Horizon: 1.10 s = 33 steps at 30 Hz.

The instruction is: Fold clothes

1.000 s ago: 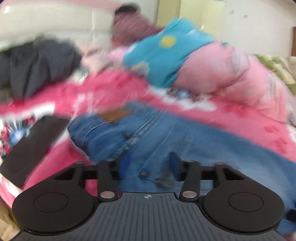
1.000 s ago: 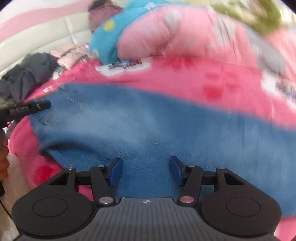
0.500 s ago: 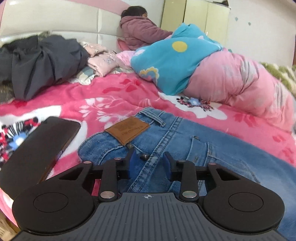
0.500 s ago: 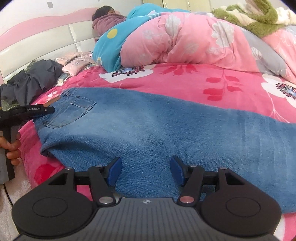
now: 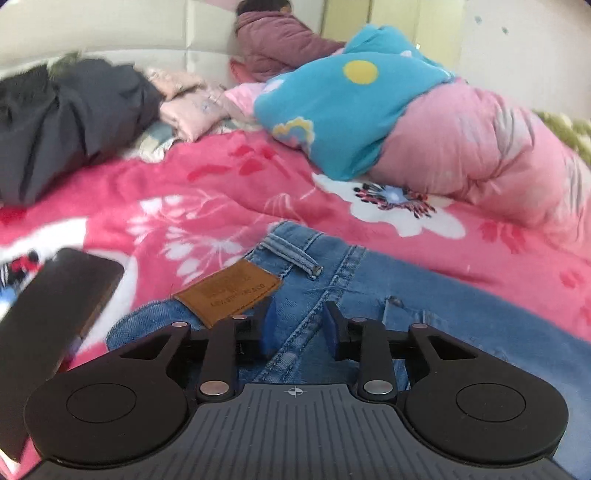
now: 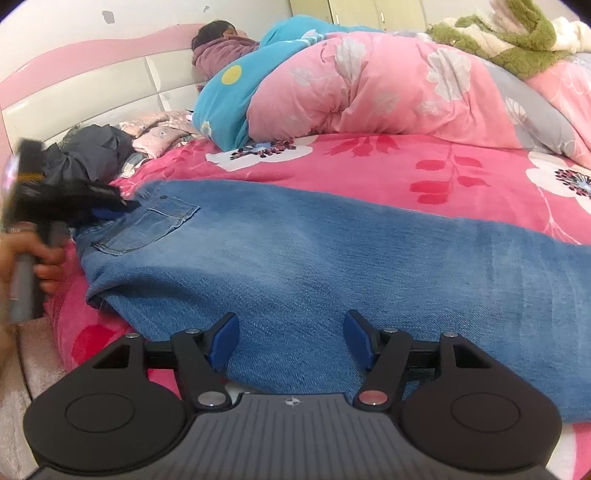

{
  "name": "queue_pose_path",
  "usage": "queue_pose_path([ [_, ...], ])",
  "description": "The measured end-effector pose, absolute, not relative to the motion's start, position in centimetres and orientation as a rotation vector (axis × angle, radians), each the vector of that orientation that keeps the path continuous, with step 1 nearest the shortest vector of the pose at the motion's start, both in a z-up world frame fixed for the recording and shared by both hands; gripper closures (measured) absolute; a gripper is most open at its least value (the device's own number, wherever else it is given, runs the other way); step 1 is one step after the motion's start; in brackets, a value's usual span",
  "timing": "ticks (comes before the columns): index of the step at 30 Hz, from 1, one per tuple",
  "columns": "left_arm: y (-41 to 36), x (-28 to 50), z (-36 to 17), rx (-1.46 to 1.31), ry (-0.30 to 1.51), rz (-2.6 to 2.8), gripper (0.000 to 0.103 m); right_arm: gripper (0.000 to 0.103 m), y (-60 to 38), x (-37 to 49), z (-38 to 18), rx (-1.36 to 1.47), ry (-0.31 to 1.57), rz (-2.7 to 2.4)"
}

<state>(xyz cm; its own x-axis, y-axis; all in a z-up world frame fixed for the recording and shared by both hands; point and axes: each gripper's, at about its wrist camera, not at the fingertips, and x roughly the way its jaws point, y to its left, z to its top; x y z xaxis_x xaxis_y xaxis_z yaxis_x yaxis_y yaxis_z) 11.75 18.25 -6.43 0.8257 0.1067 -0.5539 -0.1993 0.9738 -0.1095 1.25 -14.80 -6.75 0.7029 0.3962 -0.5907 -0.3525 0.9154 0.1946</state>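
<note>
Bed (image 6: 369, 173) with one pink floral blanket bearing one pair of blue jeans (image 6: 295, 258) laid flat lengthwise, two grippers: left gripper (image 5: 297, 326) narrow-jawed over the waistband, right gripper (image 6: 291, 341) opening wide at the leg's near edge, gripping nothing.

Padded cream headboard (image 6: 92, 92) with pink trim, pale wardrobe doors (image 5: 391, 14), daylit wall (image 5: 524, 48)
</note>
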Motion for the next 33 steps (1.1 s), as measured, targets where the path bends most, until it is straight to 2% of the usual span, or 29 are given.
queue_pose_path([
  [7, 17.1, 12.7, -4.1, -0.179, 0.551, 0.085, 0.070, 0.036, -15.2, 1.1, -7.1, 0.079, 0.650, 0.441],
  [10, 18.1, 15.9, -6.1, -0.247, 0.671, 0.128, 0.070, 0.035, -15.2, 1.0, -7.2, 0.081, 0.638, 0.446],
  [17, 17.4, 13.9, -4.6, -0.246, 0.602, 0.112, 0.067, 0.035, -15.4, 0.8, -6.9, 0.101, 0.631, 0.439],
  [21, 14.0, 12.4, -2.2, -0.162, 0.537, 0.022, 0.052, 0.035, -16.0, 1.0, -5.6, 0.153, 0.650, 0.415],
  [24, 10.0, 12.4, -1.6, -0.092, 0.543, -0.092, 0.042, 0.035, -17.3, 0.8, -3.5, 0.160, 0.582, 0.371],
  [29, 3.6, 14.0, -4.2, 0.045, 0.663, -0.214, 0.041, 0.036, -20.4, 3.5, -1.3, 0.178, 0.557, 0.241],
  [31, 2.6, 15.0, -6.4, 0.091, 0.725, -0.191, 0.039, 0.038, -21.2, 5.1, -1.8, 0.157, 0.586, 0.185],
  [33, 2.6, 14.9, -7.0, 0.090, 0.698, -0.177, 0.038, 0.039, -21.9, 6.4, -3.5, 0.157, 0.623, 0.172],
])
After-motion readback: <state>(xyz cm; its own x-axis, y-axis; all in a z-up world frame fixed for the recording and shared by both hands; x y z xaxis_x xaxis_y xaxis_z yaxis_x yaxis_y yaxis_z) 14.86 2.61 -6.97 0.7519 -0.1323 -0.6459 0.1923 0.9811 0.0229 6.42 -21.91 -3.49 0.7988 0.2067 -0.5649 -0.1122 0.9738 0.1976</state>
